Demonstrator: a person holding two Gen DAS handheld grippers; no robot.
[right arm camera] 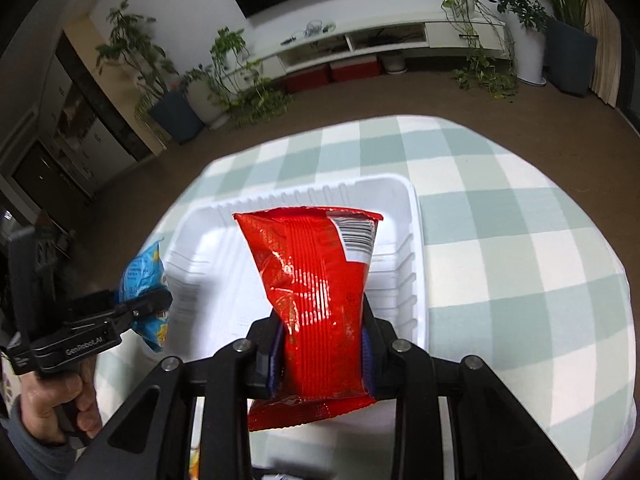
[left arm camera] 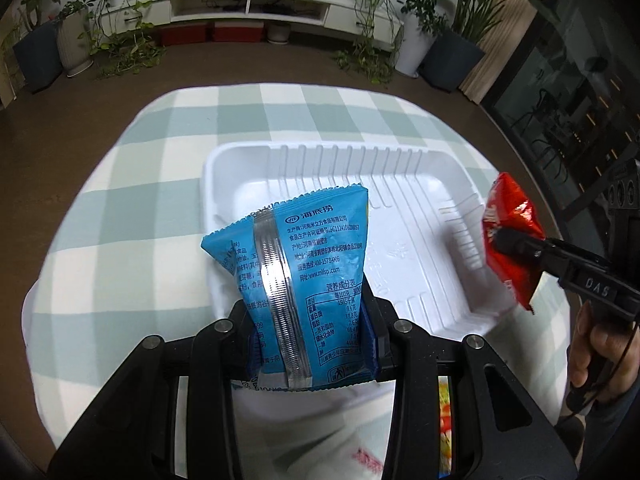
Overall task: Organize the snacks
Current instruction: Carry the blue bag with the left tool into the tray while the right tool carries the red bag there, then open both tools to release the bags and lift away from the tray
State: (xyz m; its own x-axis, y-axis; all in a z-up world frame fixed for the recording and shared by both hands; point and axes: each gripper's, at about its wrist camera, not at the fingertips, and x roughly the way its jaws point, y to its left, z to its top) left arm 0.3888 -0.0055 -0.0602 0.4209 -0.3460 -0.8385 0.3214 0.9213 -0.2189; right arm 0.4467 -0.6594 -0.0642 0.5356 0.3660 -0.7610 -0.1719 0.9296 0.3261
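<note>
Item: blue snack packet [left arm camera: 304, 276], clamped near its lower end between the pads of the left gripper [left arm camera: 310, 344], its printed back and centre seam turned to the camera; it is held above the near left corner of the white tray [left arm camera: 400, 168]. Item: red snack packet [right arm camera: 316, 292], pinched low down by the right gripper [right arm camera: 322, 356], hung over the tray's near right part, barcode end uppermost. The tray is seen empty and is set on the checked tablecloth [left arm camera: 132, 184], towards its far right edge. Step judged in hand: both packets are being carried in for placing. It is judged best that each is lowered flat to its own side of the tray floor before the pads are parted, so that neither is left propped on the ribbed wall. Pose: both grippers are pitched steeply downward, converging from opposite sides; each handle is gripped by a hand [right arm camera: 60, 404].
</note>
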